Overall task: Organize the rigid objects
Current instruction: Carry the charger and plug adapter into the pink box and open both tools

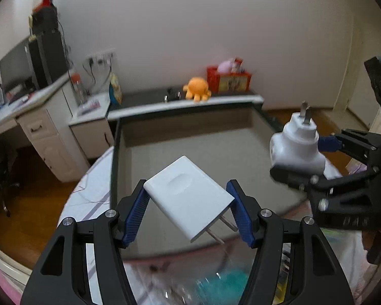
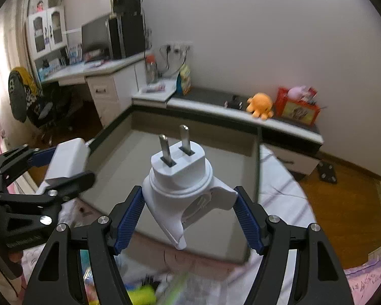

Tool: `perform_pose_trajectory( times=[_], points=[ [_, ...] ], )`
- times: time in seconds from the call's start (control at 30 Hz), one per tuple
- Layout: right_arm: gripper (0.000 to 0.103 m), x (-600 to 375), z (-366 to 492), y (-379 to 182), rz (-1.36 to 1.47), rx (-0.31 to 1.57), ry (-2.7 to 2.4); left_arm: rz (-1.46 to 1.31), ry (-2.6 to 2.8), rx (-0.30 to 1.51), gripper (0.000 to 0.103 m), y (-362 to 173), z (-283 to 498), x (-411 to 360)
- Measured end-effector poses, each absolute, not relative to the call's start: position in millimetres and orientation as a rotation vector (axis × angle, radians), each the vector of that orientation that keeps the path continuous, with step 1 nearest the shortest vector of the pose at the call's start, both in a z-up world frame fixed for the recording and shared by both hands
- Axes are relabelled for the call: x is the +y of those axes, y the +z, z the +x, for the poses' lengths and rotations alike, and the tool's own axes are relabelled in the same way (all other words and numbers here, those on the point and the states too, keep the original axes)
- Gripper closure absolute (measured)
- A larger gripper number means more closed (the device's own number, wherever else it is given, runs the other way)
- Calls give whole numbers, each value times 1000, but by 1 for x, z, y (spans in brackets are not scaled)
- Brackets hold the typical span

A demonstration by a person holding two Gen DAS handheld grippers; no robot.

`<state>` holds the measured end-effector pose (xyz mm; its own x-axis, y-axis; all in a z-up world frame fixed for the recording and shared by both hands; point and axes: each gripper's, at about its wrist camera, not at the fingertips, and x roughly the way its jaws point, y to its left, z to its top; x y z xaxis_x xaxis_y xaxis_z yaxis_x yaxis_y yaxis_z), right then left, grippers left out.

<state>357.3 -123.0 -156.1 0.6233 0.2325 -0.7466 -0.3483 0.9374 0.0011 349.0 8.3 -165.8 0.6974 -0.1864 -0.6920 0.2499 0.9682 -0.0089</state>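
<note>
Bedroom corner: desk, ledge with an orange plush (image 1: 197, 89), and a grey tray (image 1: 190, 137) on the bed ahead of both sets of fingers. Your left gripper (image 1: 189, 212) clamps a flat charger (image 1: 188, 195), prongs toward you. Your right gripper (image 2: 190, 216) clamps a round adapter (image 2: 183, 180), prongs up. Both hang over the tray, likely for dropping in.

Flat charger (image 1: 189, 198) at 6 o'clock over tray (image 1: 203, 139); plug adapter (image 1: 297, 147) at 3; plush octopus (image 1: 197, 89) on ledge (image 1: 149, 106) at 12.
</note>
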Motion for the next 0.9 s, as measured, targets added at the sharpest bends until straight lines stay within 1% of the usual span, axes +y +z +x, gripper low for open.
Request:
perform_pose_trajectory(
  times=[0.13,0.23,0.33,0.37,0.43,0.57,0.63,0.7,0.73,0.83,0.9],
  points=[
    [31,-114,384,-179,-176,959,333,112,-213,886,39,-194,383,3],
    [31,-113,387,-179,-195,998,332,130,-206,928,39,-206,389,-1],
    [31,-113,391,-184,-225,1042,322,128,-182,929,38,-208,395,0],
    [31,-116,392,-183,-220,1047,327,119,-177,925,30,-207,395,1],
    [31,-118,391,-180,-208,1043,334,111,-164,896,17,-201,389,5],
    [31,-123,378,-166,-151,983,348,82,-165,847,8,-183,370,16],
    [29,-127,366,-155,-134,936,355,71,-154,798,5,-170,352,23],
    [22,-133,347,-138,-107,865,344,58,-128,741,3,-154,331,29],
    [22,-136,336,-131,-97,832,341,50,-120,717,1,-148,323,32],
    [20,-143,294,-104,-80,712,329,27,-98,619,0,-123,282,40],
    [17,-143,266,-91,-89,638,321,15,-87,553,0,-107,247,41]
  ],
)
